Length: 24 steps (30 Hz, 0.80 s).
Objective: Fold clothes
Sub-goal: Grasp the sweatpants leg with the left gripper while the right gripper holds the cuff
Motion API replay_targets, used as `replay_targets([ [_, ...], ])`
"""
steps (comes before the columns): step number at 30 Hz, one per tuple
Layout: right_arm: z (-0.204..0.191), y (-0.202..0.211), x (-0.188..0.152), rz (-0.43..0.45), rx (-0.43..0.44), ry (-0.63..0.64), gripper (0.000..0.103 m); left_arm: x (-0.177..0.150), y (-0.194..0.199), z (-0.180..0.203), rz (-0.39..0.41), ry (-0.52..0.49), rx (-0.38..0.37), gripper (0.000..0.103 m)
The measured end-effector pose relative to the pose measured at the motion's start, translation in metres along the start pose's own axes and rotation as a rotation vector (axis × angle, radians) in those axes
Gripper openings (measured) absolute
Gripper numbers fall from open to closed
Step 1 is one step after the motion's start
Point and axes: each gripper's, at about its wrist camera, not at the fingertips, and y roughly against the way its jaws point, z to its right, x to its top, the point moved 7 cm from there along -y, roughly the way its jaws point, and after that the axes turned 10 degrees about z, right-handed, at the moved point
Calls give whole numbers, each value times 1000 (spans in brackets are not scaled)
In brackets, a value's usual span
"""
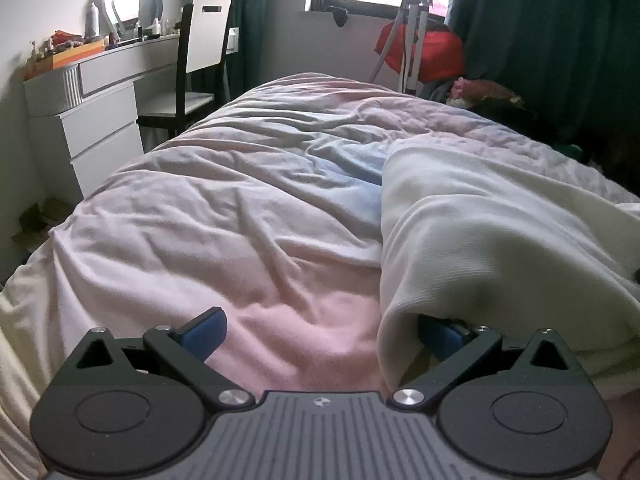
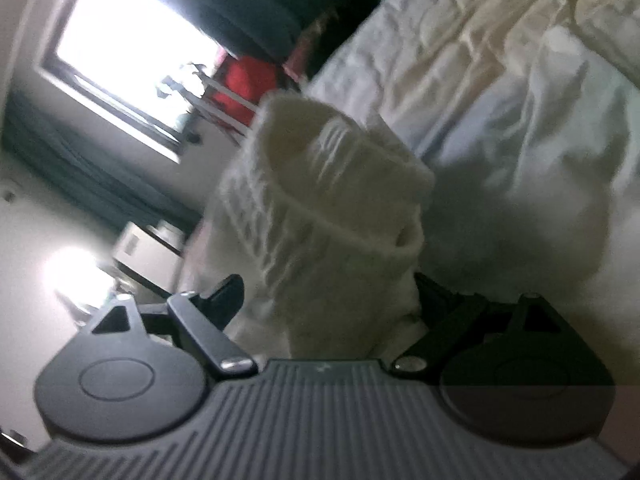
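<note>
Jaws spread on both: left gripper (image 1: 320, 336) level over the bed (image 1: 240, 208), right gripper (image 2: 328, 304) rolled sideways around the cream garment (image 2: 320, 208).

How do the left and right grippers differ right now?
The left gripper sits level over the duvet, with the white garment draped over only one of its fingers; the right gripper is tilted sideways, with ribbed white cloth bunched between its fingers. The left view is sharp, the right one blurred. Both stand wide open, and neither visibly pinches cloth.
</note>
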Motion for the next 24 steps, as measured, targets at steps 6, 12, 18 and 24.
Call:
replay_targets([
  [6, 0, -6, -10, -27, -50, 64, 85, -4, 5, 8, -17, -47, -7, 100],
  [12, -7, 12, -11, 14, -46, 81, 57, -1, 26, 10, 7, 12, -121, 100],
  [18, -18, 15, -4, 54, -55, 145, 52, 4, 52, 13, 54, 83, -260, 101],
  [24, -21, 16, -4, 67, -63, 165, 51, 29, 41, 15, 81, 229, -413, 103],
])
